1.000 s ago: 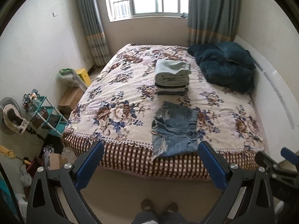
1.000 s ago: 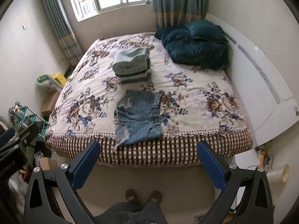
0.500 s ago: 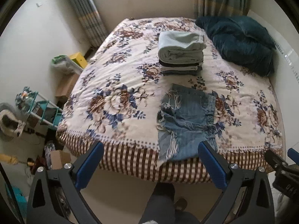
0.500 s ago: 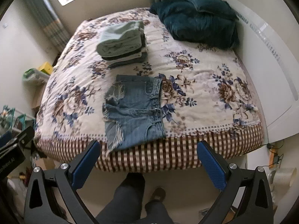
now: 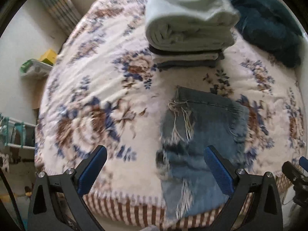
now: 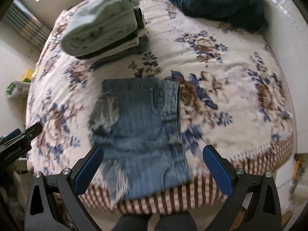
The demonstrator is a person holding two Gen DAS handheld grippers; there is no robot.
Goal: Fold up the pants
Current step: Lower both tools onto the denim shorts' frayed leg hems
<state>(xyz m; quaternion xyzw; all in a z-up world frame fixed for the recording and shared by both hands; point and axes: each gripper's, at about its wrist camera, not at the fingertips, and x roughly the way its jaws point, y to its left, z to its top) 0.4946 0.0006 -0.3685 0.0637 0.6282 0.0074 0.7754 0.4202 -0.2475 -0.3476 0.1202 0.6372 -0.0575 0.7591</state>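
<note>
A bed (image 5: 107,100) (image 6: 227,96) with a floral cover is seen ahead of both tools, its checked border at the near edge. Denim shorts (image 5: 200,146) (image 6: 140,132) are laid flat on it nearest the tools, hanging slightly over that edge. Beyond them a stack of folded clothes (image 5: 188,32) (image 6: 107,28) is placed. A dark teal quilt (image 5: 269,23) (image 6: 215,0) is bunched at the far right.
</note>
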